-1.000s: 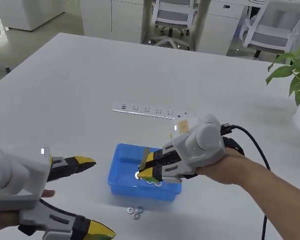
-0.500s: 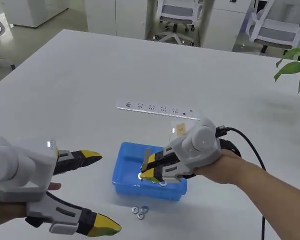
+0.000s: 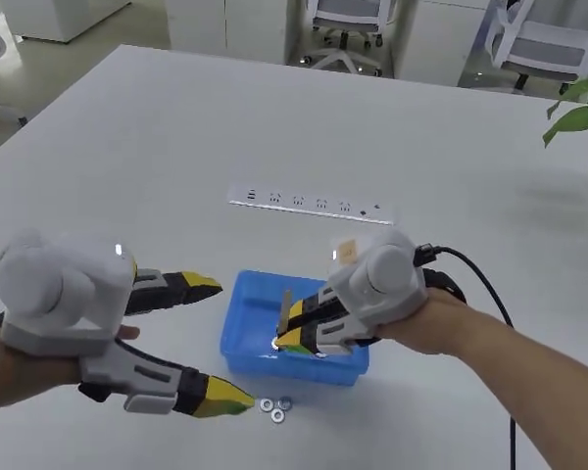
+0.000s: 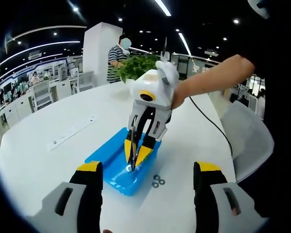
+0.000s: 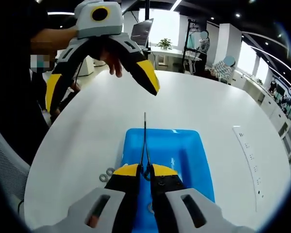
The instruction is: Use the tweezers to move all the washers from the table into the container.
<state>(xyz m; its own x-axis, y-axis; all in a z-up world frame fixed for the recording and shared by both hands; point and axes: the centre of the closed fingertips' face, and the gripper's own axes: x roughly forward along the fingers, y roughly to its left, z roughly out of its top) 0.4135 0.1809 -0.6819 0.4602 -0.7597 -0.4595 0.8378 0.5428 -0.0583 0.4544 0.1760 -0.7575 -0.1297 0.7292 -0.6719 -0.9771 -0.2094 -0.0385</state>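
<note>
- A right gripper (image 3: 290, 339) is hanging over a shallow blue container (image 3: 237, 338) on a white table (image 3: 157, 147). Its 2 jaws are pressing almost together on a pair of thin metal tweezers (image 3: 284, 311).
- In the right gripper view, the right gripper (image 5: 145, 171) is pinching the tweezers (image 5: 144, 138) between its yellow tips. The tweezers are pointing out over the container (image 5: 184, 155).
- In the left gripper view, the tweezers (image 4: 132, 154) are pointing down from the right gripper (image 4: 137, 151) to the floor of the container (image 4: 104, 167). Their tips are meeting a washer (image 4: 129, 168) lying there. Whether the tips are actually gripping it cannot be told.
- The left gripper (image 3: 220, 341) is hovering just left of the container with its jaws spread wide, holding nothing. In its own view the left gripper (image 4: 148, 166) is framing the container between its 2 yellow-tipped jaws.
- In the right gripper view, the left gripper (image 5: 101, 87) is showing from the front, spread wide above the table.
- 3 washers (image 3: 274, 407) are lying on the table in a tight cluster, just outside the container's near wall and close to the left gripper's lower tip. The same washers (image 4: 157, 181) are sitting beside the container's corner in the left gripper view.
- A white power strip (image 3: 309, 204) is lying beyond the container, well apart from it.
- A green plant (image 3: 583, 117) is standing at the table's far right edge.
</note>
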